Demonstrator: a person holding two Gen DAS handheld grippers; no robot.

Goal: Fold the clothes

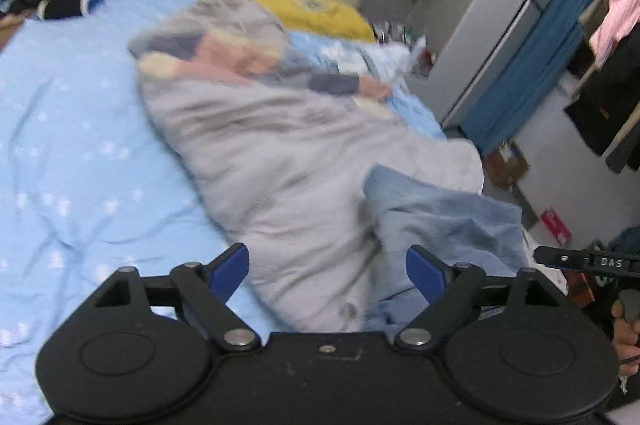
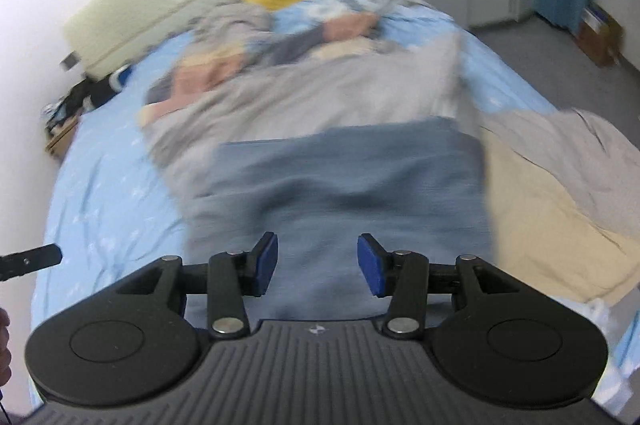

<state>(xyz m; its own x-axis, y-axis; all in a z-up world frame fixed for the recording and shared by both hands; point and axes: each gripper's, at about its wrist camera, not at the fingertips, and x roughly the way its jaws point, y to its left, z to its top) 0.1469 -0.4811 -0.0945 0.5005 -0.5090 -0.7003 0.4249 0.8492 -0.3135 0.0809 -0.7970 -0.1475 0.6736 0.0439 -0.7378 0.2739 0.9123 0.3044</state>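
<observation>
Blue-grey denim garment (image 2: 344,181) lies dead ahead of right gripper (image 2: 318,261), long axis running away; left gripper (image 1: 328,275) offset left. Both spread, empty.

Left gripper (image 1: 327,273): smooth matte black body, two round discs, silver pivot screws, blue pads (image 1: 230,271) on black linkage fingers. Right gripper (image 2: 317,263): same build, but its top plate was ribbed, with a small emblem (unreadable). White "DAS" lettering showed on its side in the left view.
</observation>
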